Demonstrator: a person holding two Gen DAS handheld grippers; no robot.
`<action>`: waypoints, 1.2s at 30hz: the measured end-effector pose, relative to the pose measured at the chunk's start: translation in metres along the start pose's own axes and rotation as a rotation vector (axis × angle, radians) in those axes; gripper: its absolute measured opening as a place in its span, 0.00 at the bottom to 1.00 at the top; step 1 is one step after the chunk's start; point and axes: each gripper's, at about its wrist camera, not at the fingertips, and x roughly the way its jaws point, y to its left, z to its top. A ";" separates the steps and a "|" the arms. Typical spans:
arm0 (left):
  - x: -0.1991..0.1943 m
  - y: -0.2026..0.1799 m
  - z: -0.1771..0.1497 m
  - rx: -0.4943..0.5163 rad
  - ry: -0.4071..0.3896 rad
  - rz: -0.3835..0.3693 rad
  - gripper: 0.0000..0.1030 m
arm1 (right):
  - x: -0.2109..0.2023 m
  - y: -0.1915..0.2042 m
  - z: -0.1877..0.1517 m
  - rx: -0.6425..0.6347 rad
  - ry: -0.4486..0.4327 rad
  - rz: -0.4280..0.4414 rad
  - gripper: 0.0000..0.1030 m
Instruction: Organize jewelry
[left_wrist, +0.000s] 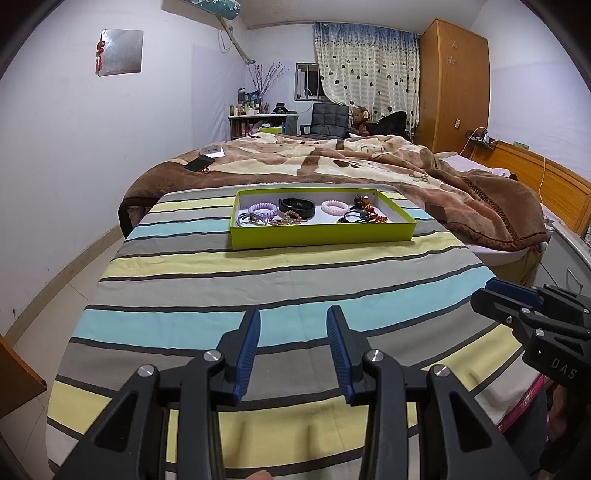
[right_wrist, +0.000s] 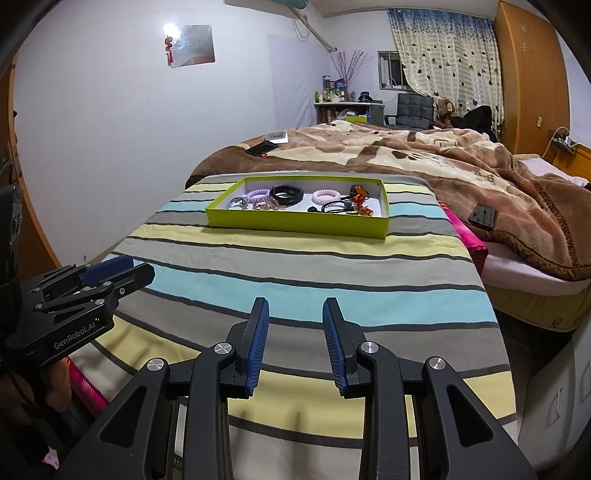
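Holding both tools over the near edge of the striped cloth (left_wrist: 221, 266), you keep the left gripper (left_wrist: 293, 314) and right gripper (right_wrist: 295, 304) apart, empty. Your jewelry box (left_wrist: 321, 234) sits near the cloth's far edge.

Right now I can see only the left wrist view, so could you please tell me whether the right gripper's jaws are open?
Observer: Yes, the right gripper is open and empty, above the striped cloth.
Operator: Thank you. Is anything lying further right that I might miss?
Observer: A dark flat object lies on the brown blanket, apart from the green tray.
Operator: And where does my gripper sit?
Observer: From the side, the left gripper is over the cloth's near left edge, well short of the tray.
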 end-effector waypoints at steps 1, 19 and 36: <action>0.000 0.000 0.000 -0.001 0.000 -0.002 0.38 | 0.000 0.000 0.000 0.000 0.000 0.000 0.30; 0.004 0.001 -0.002 -0.001 0.009 0.002 0.38 | 0.000 0.000 -0.001 0.001 0.005 0.002 0.30; 0.005 0.005 -0.003 0.002 0.012 0.005 0.38 | 0.000 0.000 -0.001 0.000 0.007 0.003 0.30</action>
